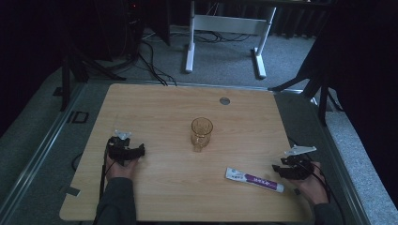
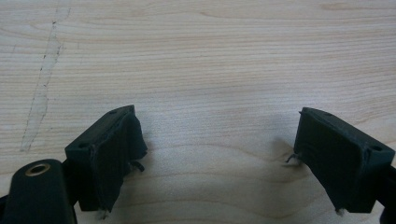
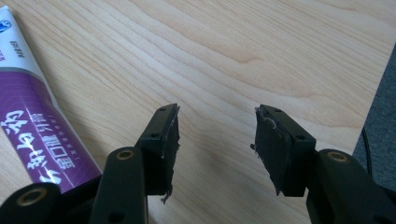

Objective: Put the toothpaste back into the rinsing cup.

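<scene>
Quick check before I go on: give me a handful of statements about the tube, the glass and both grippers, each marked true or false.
1. The toothpaste tube lies flat on the table, close to the right gripper. True.
2. The right gripper is clamped on the tube. False: its fingers stand apart over bare wood, with the tube off to one side.
3. The glass stands upright near the middle of the table. True.
4. The left gripper holds the glass. False: its fingers are open with nothing between them, and the glass stands apart from it.
5. The tube is inside the glass. False: it lies on the table, apart from the glass.
</scene>
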